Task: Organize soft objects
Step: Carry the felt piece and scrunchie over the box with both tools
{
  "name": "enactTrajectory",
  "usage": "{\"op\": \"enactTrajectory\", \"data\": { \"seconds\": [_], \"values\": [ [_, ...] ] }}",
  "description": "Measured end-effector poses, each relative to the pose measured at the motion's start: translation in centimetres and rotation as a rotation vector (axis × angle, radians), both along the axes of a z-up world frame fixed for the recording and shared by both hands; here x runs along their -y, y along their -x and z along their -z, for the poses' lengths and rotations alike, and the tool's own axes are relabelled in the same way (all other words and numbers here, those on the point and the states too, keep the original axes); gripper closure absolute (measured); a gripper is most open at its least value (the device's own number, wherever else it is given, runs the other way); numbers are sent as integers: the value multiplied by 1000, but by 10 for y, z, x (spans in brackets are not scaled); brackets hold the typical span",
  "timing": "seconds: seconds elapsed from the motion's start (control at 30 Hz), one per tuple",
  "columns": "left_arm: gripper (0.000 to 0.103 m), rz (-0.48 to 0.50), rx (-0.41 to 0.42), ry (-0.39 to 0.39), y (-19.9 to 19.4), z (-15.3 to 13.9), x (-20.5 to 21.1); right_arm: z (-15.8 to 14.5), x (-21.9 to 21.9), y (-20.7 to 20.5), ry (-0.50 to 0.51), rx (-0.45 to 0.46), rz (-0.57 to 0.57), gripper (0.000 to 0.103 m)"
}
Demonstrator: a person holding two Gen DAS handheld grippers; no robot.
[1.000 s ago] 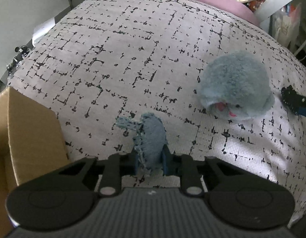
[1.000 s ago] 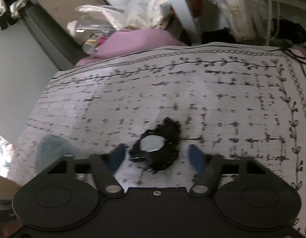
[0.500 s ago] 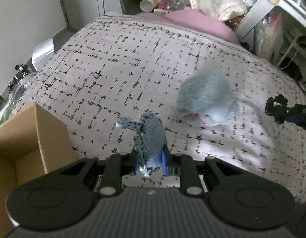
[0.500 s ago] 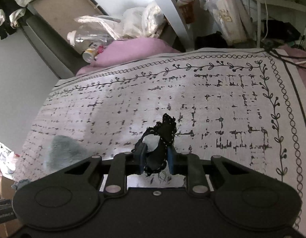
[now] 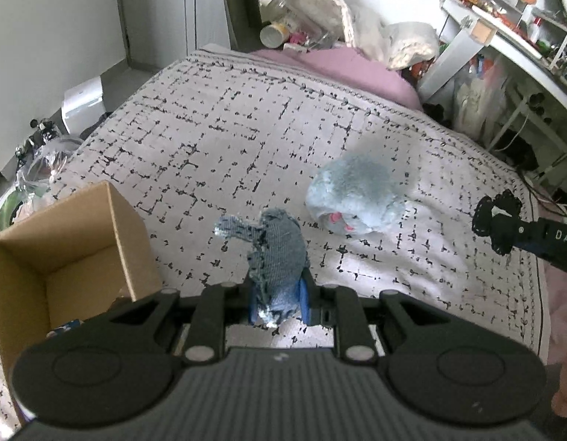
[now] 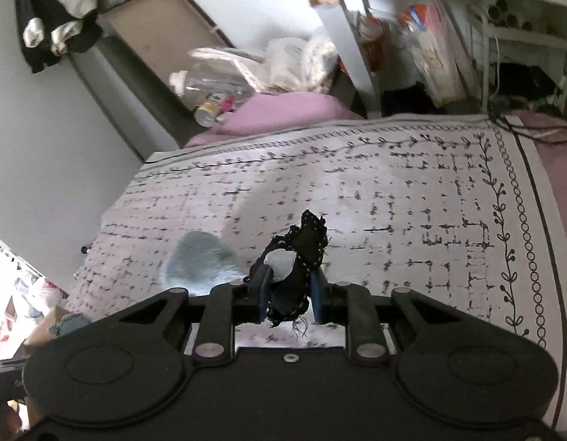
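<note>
Letters "DAS" mark the right gripper [image 5: 504,229] clamping a black toy [image 5: 498,226].

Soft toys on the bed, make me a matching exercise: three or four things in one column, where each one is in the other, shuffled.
Things:
1. denim toy
2. black fabric toy
3. fluffy grey-blue plush
4. cardboard box

Places:
A. lying free on the patterned blanket
B. pinched between the fingers of the right gripper
C. standing open at the blanket's left edge
D. pinched between the fingers of the left gripper

Pairs: 1-D, 2-B, 3-A, 4-C
</note>
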State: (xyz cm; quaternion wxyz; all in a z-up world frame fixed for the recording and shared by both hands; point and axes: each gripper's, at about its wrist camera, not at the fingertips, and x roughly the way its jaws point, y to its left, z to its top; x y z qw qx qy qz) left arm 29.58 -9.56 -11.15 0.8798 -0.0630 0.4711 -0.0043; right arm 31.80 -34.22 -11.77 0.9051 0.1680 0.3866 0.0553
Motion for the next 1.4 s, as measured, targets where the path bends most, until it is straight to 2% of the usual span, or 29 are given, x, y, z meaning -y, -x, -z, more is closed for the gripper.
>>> {"op": "enactTrajectory", "data": {
  "seconds": [0.4, 0.77, 0.9, 1.1, 1.4],
  "values": [
    [83, -16, 74, 3, 34, -28, -19, -33, -41, 38, 58, 61, -57, 81],
    [83, -56, 118, 17, 64, -46, -48, -56, -83, 64, 50, 143, -149, 81],
    [83, -73, 142, -1, 73, -50, -59, -61, -102, 73, 52, 166, -193, 81],
    [83, -107, 151, 13, 85, -56, -86, -66, -131, 82, 43, 177, -245, 81],
    [83, -105, 143, 37, 95, -56, -126, -66, -175, 92, 60, 184, -349, 81]
  ]
}}
